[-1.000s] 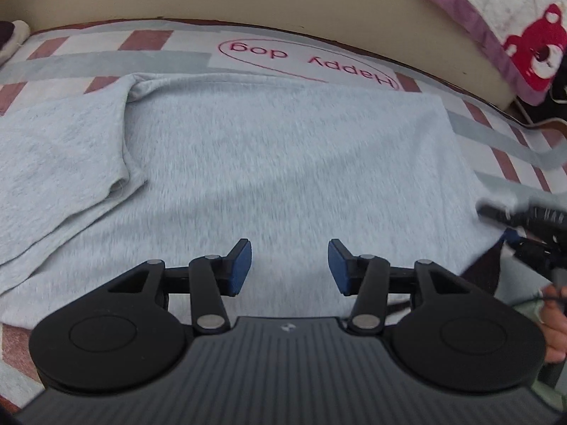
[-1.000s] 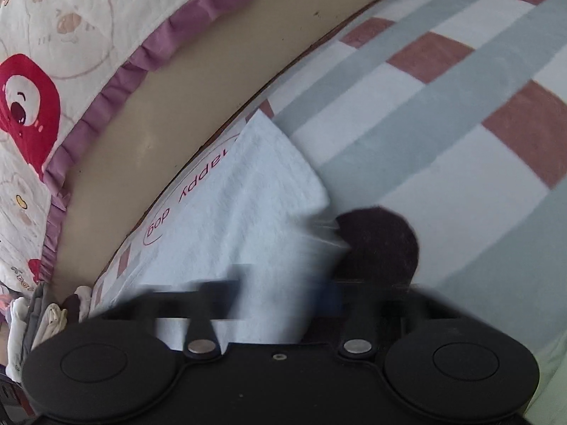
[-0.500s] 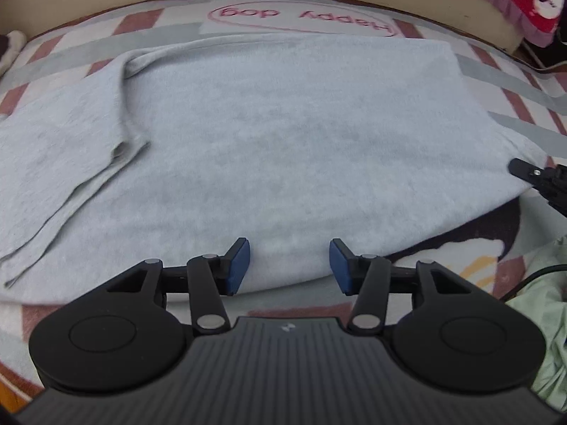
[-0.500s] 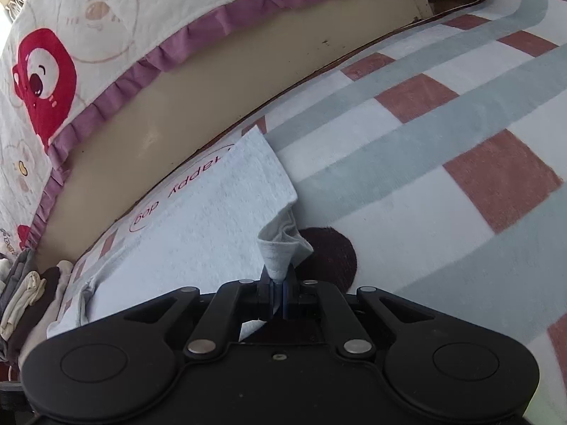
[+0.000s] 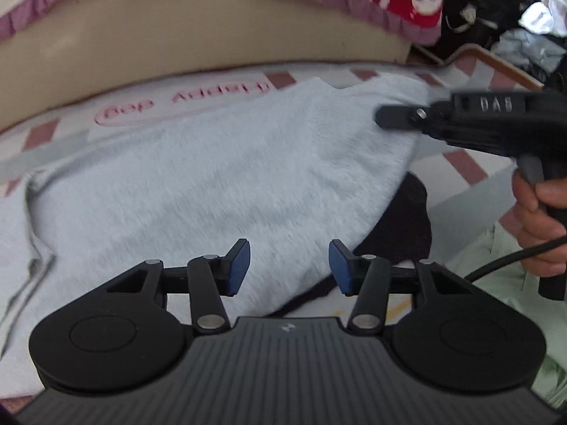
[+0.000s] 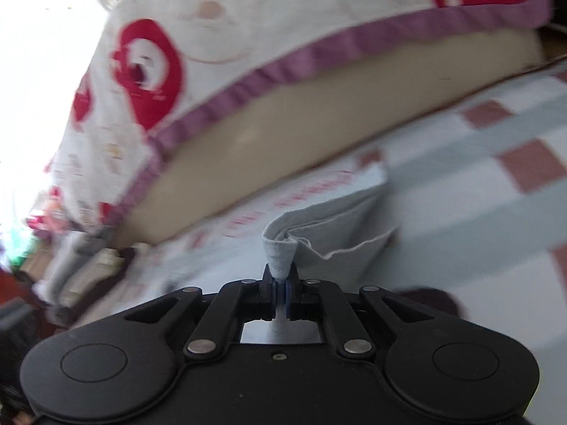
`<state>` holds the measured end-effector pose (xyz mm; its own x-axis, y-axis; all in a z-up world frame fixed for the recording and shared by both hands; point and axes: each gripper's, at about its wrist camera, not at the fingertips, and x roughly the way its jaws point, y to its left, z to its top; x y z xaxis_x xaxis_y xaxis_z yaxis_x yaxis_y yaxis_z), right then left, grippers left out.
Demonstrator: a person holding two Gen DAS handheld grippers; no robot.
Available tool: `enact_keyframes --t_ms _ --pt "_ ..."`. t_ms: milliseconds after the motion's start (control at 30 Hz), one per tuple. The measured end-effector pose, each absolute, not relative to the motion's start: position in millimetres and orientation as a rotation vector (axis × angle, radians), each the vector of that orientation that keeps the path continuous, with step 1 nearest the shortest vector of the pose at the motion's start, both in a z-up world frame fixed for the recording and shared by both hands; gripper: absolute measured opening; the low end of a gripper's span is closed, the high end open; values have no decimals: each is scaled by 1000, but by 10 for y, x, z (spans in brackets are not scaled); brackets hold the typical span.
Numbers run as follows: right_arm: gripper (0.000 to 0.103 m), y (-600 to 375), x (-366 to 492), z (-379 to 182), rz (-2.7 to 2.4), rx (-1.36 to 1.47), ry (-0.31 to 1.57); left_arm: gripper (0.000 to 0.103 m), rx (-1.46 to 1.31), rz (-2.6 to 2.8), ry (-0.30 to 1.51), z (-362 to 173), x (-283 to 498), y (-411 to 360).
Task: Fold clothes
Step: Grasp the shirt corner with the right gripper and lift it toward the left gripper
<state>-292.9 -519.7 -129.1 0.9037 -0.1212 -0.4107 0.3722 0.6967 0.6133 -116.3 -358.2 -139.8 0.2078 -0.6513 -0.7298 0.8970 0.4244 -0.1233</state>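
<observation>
Each camera sits low behind its own claw, close over the grey garment (image 5: pixel 219 184). Both face the bed (image 6: pixel 283 134) edge, sharing garment and rug (image 6: pixel 496 191).

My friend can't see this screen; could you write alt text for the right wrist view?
The right gripper is shut on a pinched corner of a light grey garment, lifting it off a checked blanket. Behind lies a quilt with red cartoon bears.
</observation>
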Motion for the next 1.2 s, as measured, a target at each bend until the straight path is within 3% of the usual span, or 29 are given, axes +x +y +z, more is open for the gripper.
enact_keyframes --t_ms 133,333,467,833,933,1000,1033,1067,1167,1200 --pt "6 -5042 -2593 -1088 -129 670 353 38 218 -1047 801 -1253 -986 -3335" --pt "6 -4679 -2183 -1048 37 620 396 38 44 -1028 757 -1125 -876 -2952" --pt "6 -4607 -2120 -1046 80 619 413 39 101 -1086 606 -1004 -1059 -2876" --pt "6 -4382 -1898 -728 219 508 450 41 36 -1031 650 -1140 -884 -3007" --pt "6 -4284 -1758 -612 273 495 450 37 -43 -991 633 -1052 -742 -2802" --pt "7 -4163 -1627 -500 303 455 456 26 -66 -945 593 -971 -683 -2568" --pt "7 -4057 -1539 -433 330 412 465 14 -72 -920 572 -930 -657 -2450" --pt "7 -3946 -1447 -364 359 365 474 7 -62 -911 569 -886 -615 -2352" --pt "7 -3629 -1037 -266 384 313 537 4 -16 -861 607 -745 -429 -2071" --pt "12 -3523 -897 -235 390 298 559 4 -1 -833 625 -698 -357 -1975"
